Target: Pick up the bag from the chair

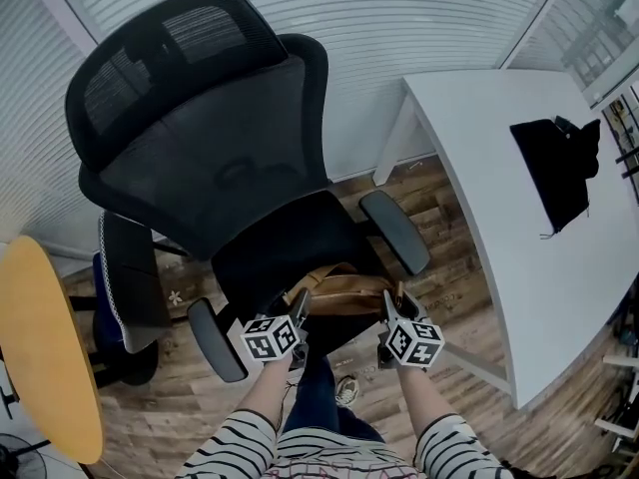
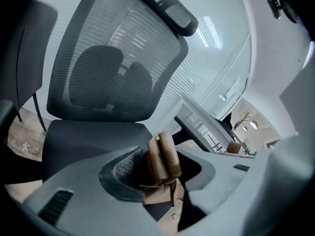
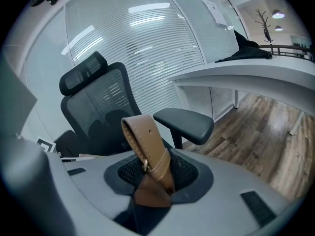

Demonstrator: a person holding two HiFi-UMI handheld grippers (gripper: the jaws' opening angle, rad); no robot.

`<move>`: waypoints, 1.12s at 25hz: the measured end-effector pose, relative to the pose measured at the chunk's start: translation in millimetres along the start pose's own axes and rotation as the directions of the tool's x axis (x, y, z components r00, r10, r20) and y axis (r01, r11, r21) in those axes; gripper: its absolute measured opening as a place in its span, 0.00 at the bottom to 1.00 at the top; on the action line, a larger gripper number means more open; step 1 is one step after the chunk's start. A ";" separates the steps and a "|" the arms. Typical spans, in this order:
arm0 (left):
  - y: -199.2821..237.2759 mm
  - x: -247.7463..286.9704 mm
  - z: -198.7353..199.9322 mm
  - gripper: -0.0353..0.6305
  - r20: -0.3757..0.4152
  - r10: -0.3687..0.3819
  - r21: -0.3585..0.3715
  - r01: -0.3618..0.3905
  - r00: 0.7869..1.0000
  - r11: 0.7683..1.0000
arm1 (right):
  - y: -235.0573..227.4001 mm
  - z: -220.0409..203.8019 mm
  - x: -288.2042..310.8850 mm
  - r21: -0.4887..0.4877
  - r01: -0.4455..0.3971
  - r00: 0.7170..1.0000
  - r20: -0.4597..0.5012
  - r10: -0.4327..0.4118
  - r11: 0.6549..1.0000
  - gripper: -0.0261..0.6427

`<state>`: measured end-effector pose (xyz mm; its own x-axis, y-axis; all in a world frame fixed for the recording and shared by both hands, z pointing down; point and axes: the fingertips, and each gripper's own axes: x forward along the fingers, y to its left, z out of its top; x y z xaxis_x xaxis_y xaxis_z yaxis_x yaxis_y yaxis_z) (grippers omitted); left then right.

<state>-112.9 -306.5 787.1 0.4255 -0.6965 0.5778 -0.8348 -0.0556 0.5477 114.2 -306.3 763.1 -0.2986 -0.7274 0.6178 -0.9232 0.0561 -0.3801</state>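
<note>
Bag (image 1: 339, 293) is sitting on the chair (image 1: 262, 252); the left gripper (image 1: 299, 307) and right gripper (image 1: 390, 307) jaws are clamping its handles (image 3: 147, 149). Grasp step is completing; a level, simultaneous lift is pending.

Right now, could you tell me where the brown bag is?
In the head view, the bag is at the front edge of the chair seat, between the left gripper and right gripper, each clamping one brown strap.

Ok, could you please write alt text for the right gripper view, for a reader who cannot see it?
The jaws of the right gripper are closed on a brown strap that loops up between them. Behind it stands a black mesh office chair, its armrest close by, with a white desk and a wood floor to the right.
</note>
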 end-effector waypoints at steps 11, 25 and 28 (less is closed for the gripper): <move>-21.8 -46.3 15.4 0.34 0.042 0.013 0.044 -0.015 0.999 0.999 | 22.1 11.0 -39.3 0.016 -0.029 0.999 0.028 0.028 0.999 0.26; -75.9 -121.9 59.6 0.33 0.127 0.005 0.133 -0.022 0.992 0.991 | 62.2 62.9 -108.7 -0.039 -0.089 0.990 0.106 0.093 0.995 0.26; -88.5 -137.4 66.8 0.33 0.145 -0.002 0.153 -0.021 0.989 0.988 | 69.3 73.3 -125.1 -0.053 -0.102 0.985 0.134 0.108 0.993 0.26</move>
<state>-120.8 -253.7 618.8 0.3718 -0.7929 0.4827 -0.8871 -0.1503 0.4364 105.3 -261.6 609.1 -0.3619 -0.8018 0.4756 -0.8994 0.1661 -0.4043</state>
